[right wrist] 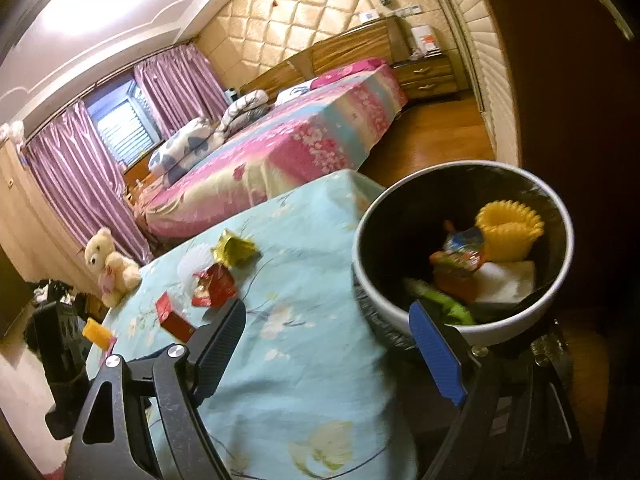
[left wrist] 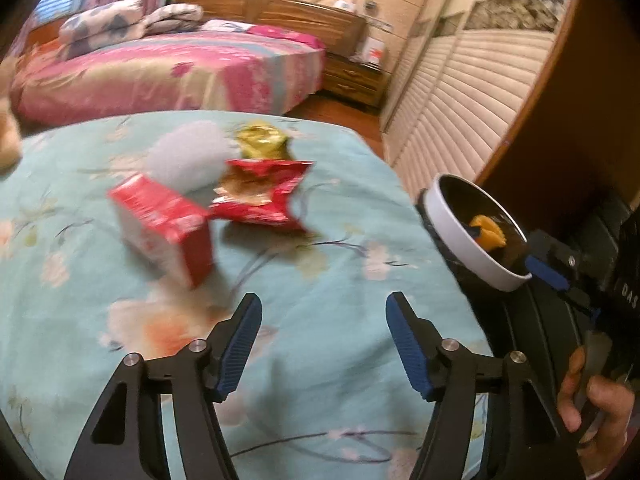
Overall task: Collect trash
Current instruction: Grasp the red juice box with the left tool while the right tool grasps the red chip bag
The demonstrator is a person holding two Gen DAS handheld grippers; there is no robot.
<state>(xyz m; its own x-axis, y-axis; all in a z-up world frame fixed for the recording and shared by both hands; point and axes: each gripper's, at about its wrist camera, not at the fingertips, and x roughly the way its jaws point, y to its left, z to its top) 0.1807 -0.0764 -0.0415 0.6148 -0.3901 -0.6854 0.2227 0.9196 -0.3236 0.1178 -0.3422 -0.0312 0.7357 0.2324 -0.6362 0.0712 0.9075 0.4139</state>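
1. Pale blue floral cloth is covering the desk (left wrist: 320, 360), and the remaining trash is lying on it in a loose cluster.
2. A red box (left wrist: 164, 224) is sitting nearest the left gripper (left wrist: 324, 320), with a torn red wrapper (left wrist: 260, 196) just beside it, a crumpled gold wrapper (left wrist: 262, 142) behind that, and a white frilled paper piece (left wrist: 188, 156) touching the group.
3. The left gripper is hovering over the cloth short of the box, its jaws standing apart with nothing between them.
4. The right gripper (right wrist: 328, 344) is pointing at the desk's edge beside the white trash bin (right wrist: 400, 304), jaws spread wide and holding nothing.
5. The bin is standing just off the desk's right edge, with a yellow ridged cup (right wrist: 510, 232), coloured wrappers and a white piece lying inside.
6. A teddy bear (right wrist: 110, 264) is sitting at the desk's far left corner.
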